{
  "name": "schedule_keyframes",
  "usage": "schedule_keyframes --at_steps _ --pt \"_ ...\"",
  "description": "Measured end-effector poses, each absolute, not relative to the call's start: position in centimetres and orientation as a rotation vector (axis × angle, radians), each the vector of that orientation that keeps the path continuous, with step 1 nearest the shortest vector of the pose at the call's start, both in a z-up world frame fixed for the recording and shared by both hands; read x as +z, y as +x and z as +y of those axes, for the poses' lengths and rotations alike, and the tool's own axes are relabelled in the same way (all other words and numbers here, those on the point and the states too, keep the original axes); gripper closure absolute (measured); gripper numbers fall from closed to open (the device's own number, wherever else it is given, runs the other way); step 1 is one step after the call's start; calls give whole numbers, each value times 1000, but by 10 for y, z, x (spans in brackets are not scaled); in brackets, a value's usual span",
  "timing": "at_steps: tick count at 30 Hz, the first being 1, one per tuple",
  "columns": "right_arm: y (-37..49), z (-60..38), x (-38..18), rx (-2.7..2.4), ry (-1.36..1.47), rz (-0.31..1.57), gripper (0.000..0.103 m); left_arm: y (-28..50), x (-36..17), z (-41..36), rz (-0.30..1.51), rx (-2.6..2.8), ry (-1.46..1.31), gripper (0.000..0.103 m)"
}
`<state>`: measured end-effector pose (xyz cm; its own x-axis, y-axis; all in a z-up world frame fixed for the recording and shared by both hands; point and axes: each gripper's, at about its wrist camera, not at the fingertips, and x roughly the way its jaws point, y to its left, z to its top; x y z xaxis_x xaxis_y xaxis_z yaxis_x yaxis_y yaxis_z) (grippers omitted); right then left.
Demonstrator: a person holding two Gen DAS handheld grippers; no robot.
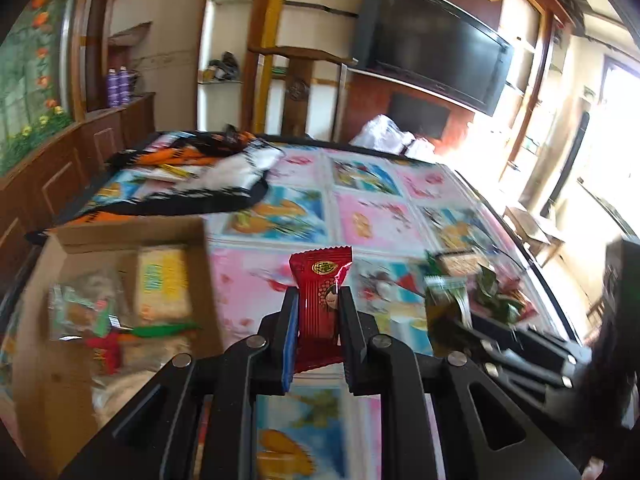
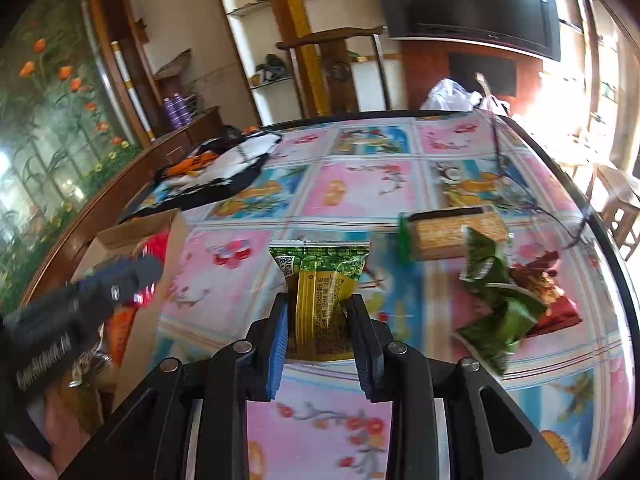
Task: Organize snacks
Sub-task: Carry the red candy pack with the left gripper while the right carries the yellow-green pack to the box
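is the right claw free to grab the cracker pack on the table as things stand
Probably not yet: the right claw is shut on a green and yellow snack packet. The cracker pack lies unobstructed on the table, ahead and to the right.

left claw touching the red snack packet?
Touching. The left wrist view shows the left claw shut on the red snack packet, both pads pressed against its sides, lifted clear of the table.

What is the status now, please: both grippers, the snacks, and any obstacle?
Left gripper shut on red snack. Right gripper shut on green snack. Cardboard box at left, snacks inside. Loose snack pile on table; path clear.
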<state>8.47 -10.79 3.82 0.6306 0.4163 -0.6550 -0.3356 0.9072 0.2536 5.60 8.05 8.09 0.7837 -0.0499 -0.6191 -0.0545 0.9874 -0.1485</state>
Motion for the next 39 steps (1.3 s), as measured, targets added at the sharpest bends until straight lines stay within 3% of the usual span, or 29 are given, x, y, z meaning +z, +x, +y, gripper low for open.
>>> schedule_keyframes --at_steps 27,39 --pt "18 22 43 722 81 761 71 29 77 188 655 312 -169 85" --pt "8 40 35 748 31 764 71 34 70 191 686 327 -154 85"
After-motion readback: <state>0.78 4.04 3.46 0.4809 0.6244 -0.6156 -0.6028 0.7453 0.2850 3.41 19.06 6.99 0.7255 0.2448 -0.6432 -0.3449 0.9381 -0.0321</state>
